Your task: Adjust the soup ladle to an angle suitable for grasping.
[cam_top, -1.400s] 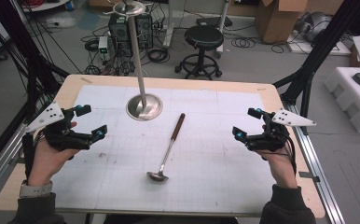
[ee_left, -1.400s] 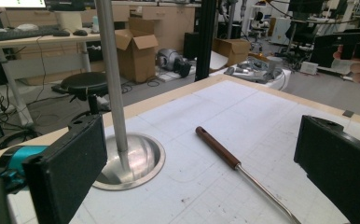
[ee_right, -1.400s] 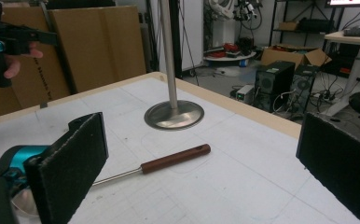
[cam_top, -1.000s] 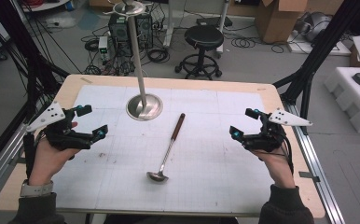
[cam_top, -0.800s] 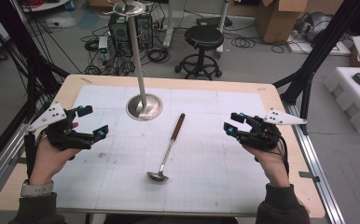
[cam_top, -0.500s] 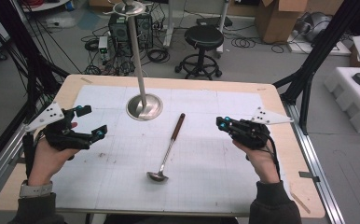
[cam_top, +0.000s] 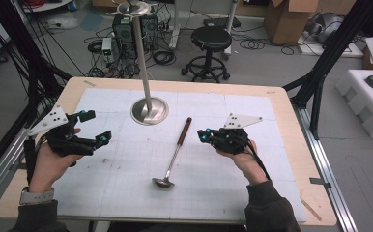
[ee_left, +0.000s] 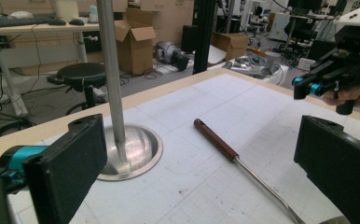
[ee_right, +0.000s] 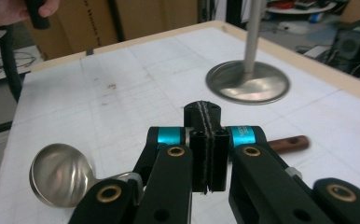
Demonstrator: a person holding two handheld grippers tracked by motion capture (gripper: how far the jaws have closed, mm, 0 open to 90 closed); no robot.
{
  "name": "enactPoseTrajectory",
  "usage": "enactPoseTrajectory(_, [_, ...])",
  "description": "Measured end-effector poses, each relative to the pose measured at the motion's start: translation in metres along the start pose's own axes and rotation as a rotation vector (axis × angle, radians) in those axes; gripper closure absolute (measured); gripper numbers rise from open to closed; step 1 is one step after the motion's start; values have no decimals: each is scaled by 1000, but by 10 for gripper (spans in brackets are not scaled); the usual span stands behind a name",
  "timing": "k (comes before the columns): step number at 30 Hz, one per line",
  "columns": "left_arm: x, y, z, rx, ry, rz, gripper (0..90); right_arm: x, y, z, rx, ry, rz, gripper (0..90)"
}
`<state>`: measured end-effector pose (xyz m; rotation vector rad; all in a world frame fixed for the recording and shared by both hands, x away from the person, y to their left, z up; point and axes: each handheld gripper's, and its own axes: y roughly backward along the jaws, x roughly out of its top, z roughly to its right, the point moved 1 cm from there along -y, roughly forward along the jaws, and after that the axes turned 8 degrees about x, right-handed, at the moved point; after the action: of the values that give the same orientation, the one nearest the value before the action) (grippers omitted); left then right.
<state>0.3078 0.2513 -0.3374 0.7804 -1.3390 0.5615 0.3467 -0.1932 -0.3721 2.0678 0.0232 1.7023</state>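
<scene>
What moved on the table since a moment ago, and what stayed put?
The right gripper slid inward toward the ladle, and its jaws closed on nothing. It stops beside the handle, not touching it. The left gripper, ladle and metal stand stayed where they were.

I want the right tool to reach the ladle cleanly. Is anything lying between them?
Nothing visible does. The right tool, jaws shut and empty, sits just beside the ladle handle, with only bare table mat between them. The metal stand is farther back.

Even, soft overhead light, faint shadows, mild glare on the steel; backgrounds slightly blurred.
</scene>
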Motion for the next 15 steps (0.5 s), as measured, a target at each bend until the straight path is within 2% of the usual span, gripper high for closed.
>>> enactPoseTrajectory(1, [0,0,0,0,0,-2,30,-2,-9,1,5,-11,-22,900])
enactPoseTrajectory(4, [0,0,0,-2,1,-3,29,-5,-19,2,15,-19,-38,900])
enactPoseTrajectory(5, [-1,0,0,-2,2,-5,29,-7,-30,3,29,-32,-62,900])
enactPoseTrajectory(7, [-1,-1,0,-2,0,-8,29,-8,-34,3,37,-31,-70,900])
enactPoseTrajectory(11, [-2,-1,0,-3,8,-9,29,-12,-54,2,53,-32,-113,900])
enactPoseTrajectory(12, [-2,-1,0,-4,6,-8,29,-15,-65,2,74,-44,-130,900])
enactPoseTrajectory(14, [-3,-1,-1,-3,11,-8,29,-16,-68,1,77,-46,-139,900])
enactPoseTrajectory(15, [-3,-1,-2,-1,14,-7,29,-18,-78,-2,103,-53,-166,900])
